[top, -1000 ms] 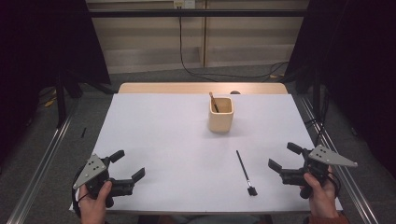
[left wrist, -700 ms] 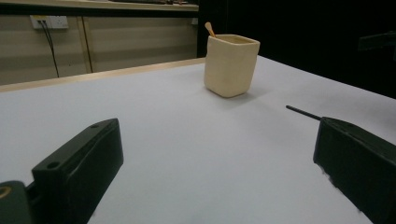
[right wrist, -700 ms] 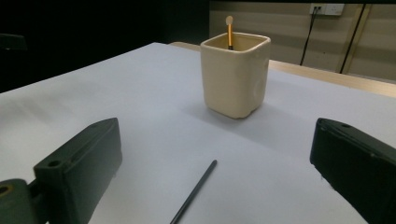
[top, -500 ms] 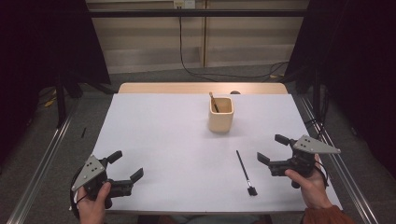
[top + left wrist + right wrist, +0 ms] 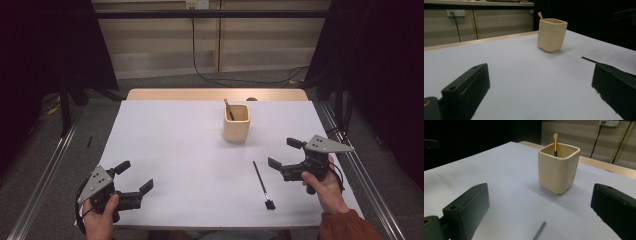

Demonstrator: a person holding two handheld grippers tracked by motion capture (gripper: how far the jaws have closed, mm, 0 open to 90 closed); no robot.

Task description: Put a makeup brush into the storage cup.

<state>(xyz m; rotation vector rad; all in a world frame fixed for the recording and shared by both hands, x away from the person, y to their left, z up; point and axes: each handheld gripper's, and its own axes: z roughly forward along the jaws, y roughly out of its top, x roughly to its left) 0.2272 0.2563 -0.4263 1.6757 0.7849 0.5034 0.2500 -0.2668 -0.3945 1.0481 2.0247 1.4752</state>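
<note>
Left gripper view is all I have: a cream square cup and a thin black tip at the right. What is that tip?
Observer: It is the handle end of a slim black brush lying flat on the white table, seen from the high view.
Operator: Which gripper is nearer to it?
Observer: The right gripper; it hovers open just right of the brush, not touching it.
Operator: Is the stick in the cup bare wood?
Observer: In the right gripper view the stick in the cream square cup is orange with a pale rounded top and a black lower part.
</note>
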